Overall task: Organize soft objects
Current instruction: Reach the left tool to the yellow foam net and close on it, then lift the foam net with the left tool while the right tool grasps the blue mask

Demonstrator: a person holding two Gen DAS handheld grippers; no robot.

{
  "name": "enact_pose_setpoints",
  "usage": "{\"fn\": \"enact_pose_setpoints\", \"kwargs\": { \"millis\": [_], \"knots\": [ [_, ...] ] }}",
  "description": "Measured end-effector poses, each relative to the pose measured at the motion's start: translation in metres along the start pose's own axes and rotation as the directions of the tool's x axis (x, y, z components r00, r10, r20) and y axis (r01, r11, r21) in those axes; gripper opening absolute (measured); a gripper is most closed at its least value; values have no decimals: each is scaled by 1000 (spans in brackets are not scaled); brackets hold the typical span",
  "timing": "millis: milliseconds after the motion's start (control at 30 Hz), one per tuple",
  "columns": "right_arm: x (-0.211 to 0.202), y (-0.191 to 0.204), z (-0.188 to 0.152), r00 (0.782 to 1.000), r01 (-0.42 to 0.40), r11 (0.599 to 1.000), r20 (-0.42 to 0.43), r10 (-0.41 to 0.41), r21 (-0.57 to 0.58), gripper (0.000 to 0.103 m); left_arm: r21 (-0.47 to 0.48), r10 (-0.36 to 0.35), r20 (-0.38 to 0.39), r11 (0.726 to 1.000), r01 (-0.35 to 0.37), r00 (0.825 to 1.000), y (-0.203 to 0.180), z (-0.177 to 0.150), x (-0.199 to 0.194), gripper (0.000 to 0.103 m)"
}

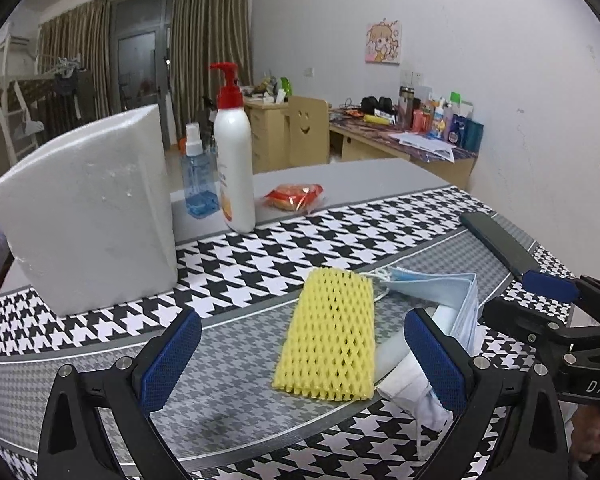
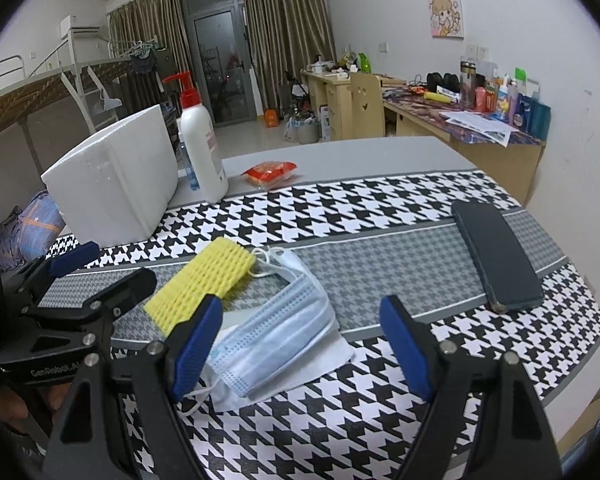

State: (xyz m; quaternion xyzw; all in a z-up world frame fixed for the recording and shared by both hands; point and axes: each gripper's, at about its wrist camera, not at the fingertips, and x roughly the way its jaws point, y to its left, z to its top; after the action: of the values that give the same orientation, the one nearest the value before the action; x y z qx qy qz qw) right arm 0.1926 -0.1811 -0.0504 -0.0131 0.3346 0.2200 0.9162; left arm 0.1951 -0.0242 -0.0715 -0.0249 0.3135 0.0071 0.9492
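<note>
Both tongs hang spread and empty over the near edge of the desk (image 2: 380,272): left gripper (image 1: 300,364), then right gripper (image 2: 300,344). Between the left fingers lies the yellow foam net (image 1: 328,332), touching the blue face masks (image 2: 280,320) on its right. I judge the left gripper may drag a mask strap along, since they lie so close. Masks are stacked, so the right gripper may lift only some.

left wrist: low, close, angled down over table (image 1: 380,216) | right wrist: same, from the right | shared: foam net (image 1: 328,340), masks (image 2: 276,320)
</note>
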Motion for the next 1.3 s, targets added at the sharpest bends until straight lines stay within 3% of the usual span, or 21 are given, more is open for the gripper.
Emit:
{"fn": "enact_pose_setpoints", "kwargs": {
  "millis": [333,500,767,1067,1233,1300],
  "knots": [
    [9,-6,-4,1000,-19,1000,-21,19,12,84,1,-32,-96,999,33,995,-5,-3,24,80],
    [14,-7,-4,999,-27,1000,-32,28,13,84,-1,-45,-133,999,45,990,-5,-7,30,76],
    [21,-6,-4,998,-32,999,-47,32,9,84,-22,-71,-211,997,67,975,-3,-15,44,55],
    [28,-7,-5,997,-31,999,-66,31,11,84,10,-51,-219,998,55,974,-5,-18,46,36],
    [30,-6,-6,997,-30,999,-74,31,9,84,18,-25,-220,999,29,975,0,-20,47,13],
    [31,-7,-6,997,-31,999,-76,32,11,84,1,-29,-212,1000,30,977,4,-20,47,12]
  ]
}}
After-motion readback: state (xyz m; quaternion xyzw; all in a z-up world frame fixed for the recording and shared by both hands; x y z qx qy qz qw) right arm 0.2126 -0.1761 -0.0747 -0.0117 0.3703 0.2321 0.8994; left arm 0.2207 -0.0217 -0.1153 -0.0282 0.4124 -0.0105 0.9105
